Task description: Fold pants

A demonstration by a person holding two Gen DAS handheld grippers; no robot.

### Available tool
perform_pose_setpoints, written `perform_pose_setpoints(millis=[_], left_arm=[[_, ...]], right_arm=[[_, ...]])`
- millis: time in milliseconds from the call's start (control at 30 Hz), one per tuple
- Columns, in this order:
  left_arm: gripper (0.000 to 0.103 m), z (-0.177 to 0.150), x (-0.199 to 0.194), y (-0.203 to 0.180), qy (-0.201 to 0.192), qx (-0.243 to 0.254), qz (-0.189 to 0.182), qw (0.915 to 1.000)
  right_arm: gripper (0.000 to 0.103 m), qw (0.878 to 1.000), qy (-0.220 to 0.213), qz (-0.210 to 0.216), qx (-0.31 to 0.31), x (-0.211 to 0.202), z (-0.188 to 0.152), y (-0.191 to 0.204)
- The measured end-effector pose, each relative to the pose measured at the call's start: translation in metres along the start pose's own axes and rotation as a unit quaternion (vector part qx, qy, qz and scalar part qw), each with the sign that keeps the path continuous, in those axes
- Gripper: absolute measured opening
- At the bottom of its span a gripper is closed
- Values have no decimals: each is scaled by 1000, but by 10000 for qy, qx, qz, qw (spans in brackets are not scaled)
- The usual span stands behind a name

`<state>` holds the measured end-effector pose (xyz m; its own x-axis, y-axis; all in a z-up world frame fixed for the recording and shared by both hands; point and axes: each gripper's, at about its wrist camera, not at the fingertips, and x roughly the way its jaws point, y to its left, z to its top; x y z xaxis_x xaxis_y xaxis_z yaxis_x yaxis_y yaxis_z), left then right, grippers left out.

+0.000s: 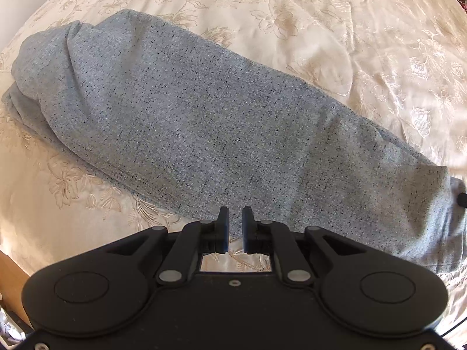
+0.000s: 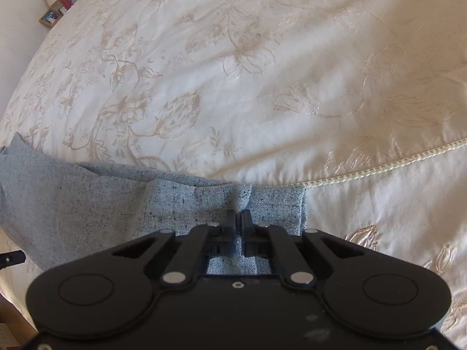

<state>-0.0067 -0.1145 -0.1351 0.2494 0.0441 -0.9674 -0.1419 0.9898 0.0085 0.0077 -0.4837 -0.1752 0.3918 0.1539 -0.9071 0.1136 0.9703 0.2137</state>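
Note:
The grey speckled pants [image 1: 204, 122] lie folded lengthwise on the cream bedspread, running from upper left to lower right in the left wrist view. My left gripper [image 1: 235, 218] hovers at their near edge, its jaws a narrow gap apart with nothing between them. In the right wrist view my right gripper [image 2: 240, 218] is shut on the pants' cuff end [image 2: 262, 204], and a pinch of cloth bunches up between the fingers. The rest of the pants [image 2: 73, 198] trails off to the left.
The floral embroidered bedspread [image 2: 233, 73] covers the bed, with a corded seam [image 2: 379, 166] at the right. A lamp and small items on a bedside table [image 2: 55, 3] stand far left. A wooden bed edge [image 1: 11, 280] shows at the lower left.

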Motion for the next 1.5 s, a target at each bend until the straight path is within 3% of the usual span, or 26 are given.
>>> perform_pose_setpoints(millis=[100,200,533,667,867,1000,1133,1300,1500], left_arm=[[16,2,1,-3,-44,33,-14,10000],[16,2,4,-7,-1,112,-22,9999],[16,-11,6,11,92,125,24,9999],[16,-18,3,28,115,14,47,9999],[17,-15,-4,74,58,-157,90,9998],[18,1,-5,126,-97,-274,267,9992],[18,25,0,184,-258,-297,373,9985],[18,60,12,268,-314,-213,434,9983],[18,101,30,359,-370,-103,627,9973]], right_arm=[[3,9980,-446,-442,9,-25,-6,-1],[3,9981,-163,-568,180,-10,-10,-7],[3,9947,-126,-1006,192,15,-19,-12],[16,9934,-199,-1125,108,1,-16,-9],[22,9867,-855,-1382,-15,-46,-15,15],[23,9873,-1058,-1187,-55,-62,-17,56],[23,9907,-1024,-852,-275,-61,-26,126],[24,9954,-696,-536,-378,-38,-44,241],[24,9978,-334,298,-490,-5,-66,384]])
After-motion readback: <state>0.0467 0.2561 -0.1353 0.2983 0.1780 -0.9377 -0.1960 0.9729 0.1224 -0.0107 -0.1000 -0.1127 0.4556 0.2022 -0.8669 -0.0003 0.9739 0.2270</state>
